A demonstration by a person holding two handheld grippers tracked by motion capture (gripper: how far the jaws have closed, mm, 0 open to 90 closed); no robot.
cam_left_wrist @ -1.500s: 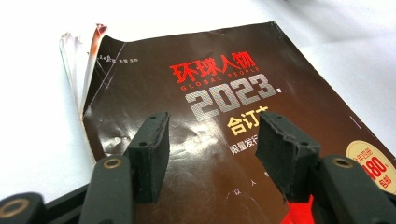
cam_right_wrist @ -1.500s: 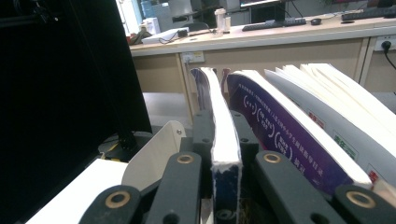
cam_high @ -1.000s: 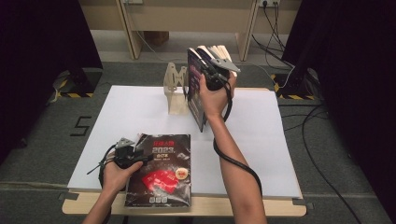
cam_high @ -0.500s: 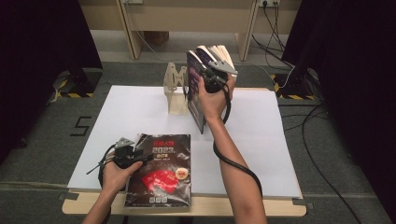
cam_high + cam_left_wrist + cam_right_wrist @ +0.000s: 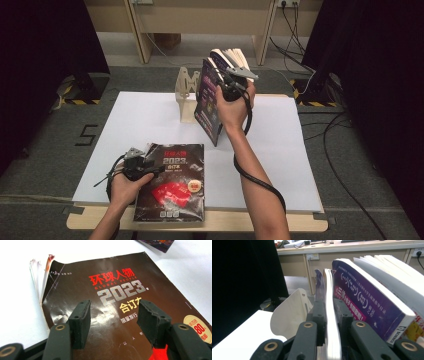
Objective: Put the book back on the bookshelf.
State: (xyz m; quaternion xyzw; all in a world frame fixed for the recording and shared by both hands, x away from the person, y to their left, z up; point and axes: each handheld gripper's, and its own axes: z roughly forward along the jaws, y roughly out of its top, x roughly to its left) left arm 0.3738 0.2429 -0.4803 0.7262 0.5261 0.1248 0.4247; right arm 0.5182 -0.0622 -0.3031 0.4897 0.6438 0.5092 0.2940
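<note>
Nearest, at the desk's front edge: dark brown glossy magazine with red title and silver "2023" (image 5: 172,182) lying flat, lower end overhanging the white sheet covering the desk (image 5: 130,122). Left gripper (image 5: 150,170) resting at the magazine's left edge, held in the left hand (image 5: 125,185). In the left gripper view, jaws standing well apart over the cover, nothing pinched between them; worn, curled page corners at the magazine's top left (image 5: 40,272). Whether the pads actually touch the cover: hard to tell. Price badge cut off at the frame's right edge.

Further back, mid-desk: right hand (image 5: 232,107) raised, right gripper (image 5: 222,89) up against a thin purple-covered magazine (image 5: 209,102) standing on edge on the white sheet. In the right gripper view, jaws clamped on that thin magazine (image 5: 329,312), pads pressed to both sides of the pages, jaws having just eased open a touch. Lower part of the magazine hidden behind the gripper body. Just right of it, a thick purple-spined book (image 5: 367,305) and pale-paged books (image 5: 387,270) leaning, titles too small to read. Left of it, a cream curved bookend stand (image 5: 186,97), partly masked by the magazine.

Beyond the desk: grey carpet floor (image 5: 60,150), black cables (image 5: 345,130) trailing right, yellow-black striped tape (image 5: 75,100), black curtains (image 5: 45,50) on both sides swallowing detail, a pale wooden bench (image 5: 200,20) at the back, cut off at the top.
</note>
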